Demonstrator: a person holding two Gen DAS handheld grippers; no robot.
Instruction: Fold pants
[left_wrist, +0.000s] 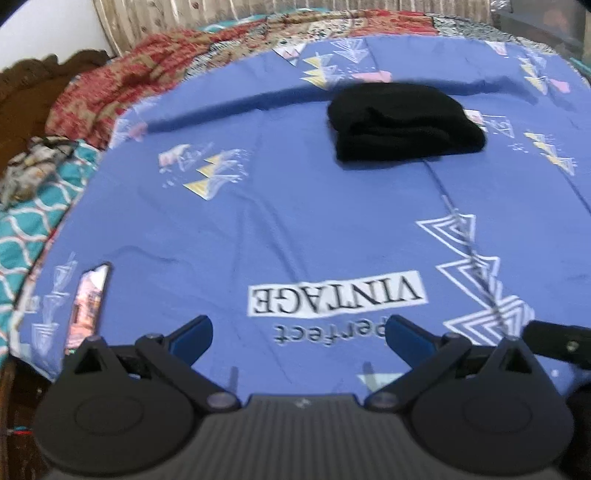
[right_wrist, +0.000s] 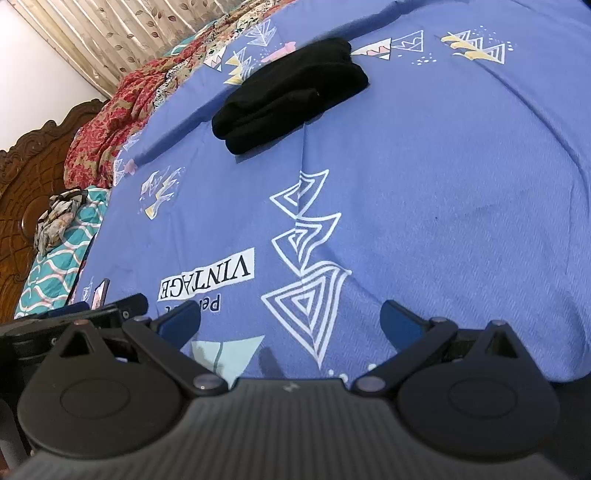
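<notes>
At the far left a carved wooden headboard (right_wrist: 22, 192) stood beside a teal patterned cloth (right_wrist: 59, 266), with a crumpled scarf (right_wrist: 59, 218) lying on that cloth. A red floral blanket (left_wrist: 110, 92) was bunched along the far left edge of the bed, and a leaf-print curtain (right_wrist: 110, 33) hung behind it. A phone (left_wrist: 88, 306) lay on the blue sheet (left_wrist: 295, 221) near the bed's left edge.

The left gripper (left_wrist: 299, 334) hovered over the near part of the sheet with its blue-padded fingers (left_wrist: 192, 332) spread wide and nothing between them. Just ahead of it was the upside-down "VINTAGE" label (left_wrist: 336, 295) printed on the sheet.

The right gripper (right_wrist: 290, 319) was likewise wide apart and empty, above a column of white nested triangles (right_wrist: 306, 258) printed on the sheet. Part of the left gripper showed at its left edge in the right wrist view.

The pants (left_wrist: 402, 122), black, lay folded into a compact bundle on the sheet, well apart from both grippers, toward the far side of the bed. In the right wrist view the pants (right_wrist: 291, 96) showed stacked layers along the near edge.
</notes>
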